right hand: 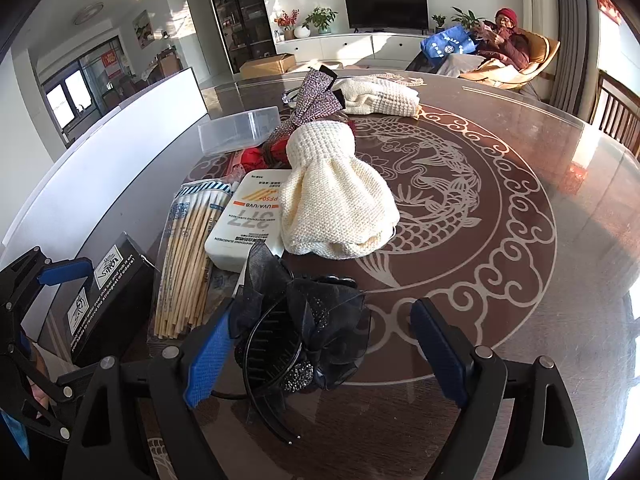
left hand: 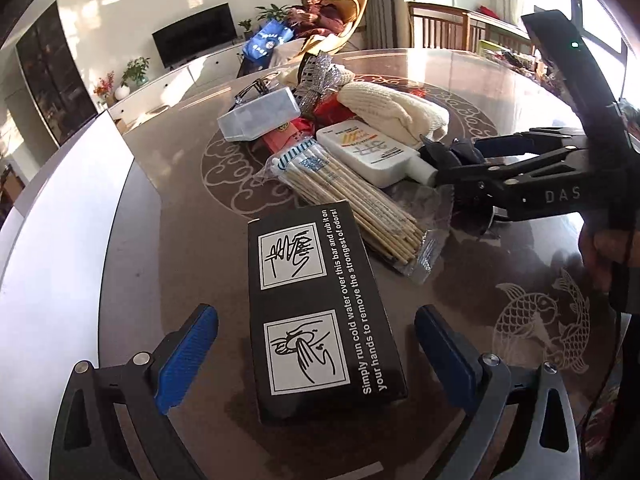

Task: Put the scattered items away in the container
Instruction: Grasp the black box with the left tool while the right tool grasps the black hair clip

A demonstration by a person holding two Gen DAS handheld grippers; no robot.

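Note:
A black cardboard box (left hand: 316,304) with white printed instructions lies on the table between the fingers of my left gripper (left hand: 318,356), which is open and apart from it on both sides. My right gripper (right hand: 326,352) is open around a black headband with a mesh bow (right hand: 304,332); its left pad (right hand: 210,356) is close against the bow. The clear plastic container (left hand: 260,114) (right hand: 238,128) stands at the far side of the pile. Between lie a pack of wooden swabs (left hand: 352,196) (right hand: 188,256), a white sunscreen bottle (left hand: 372,152) (right hand: 248,220) and a cream knitted piece (left hand: 396,112) (right hand: 332,196).
The round table (right hand: 500,220) has a glossy top with fish patterns. A sparkly bow (right hand: 316,96), a second cream knit (right hand: 380,92) and a red item (right hand: 260,156) lie by the container. A white panel (left hand: 60,240) borders the left. A person (right hand: 508,36) sits far behind.

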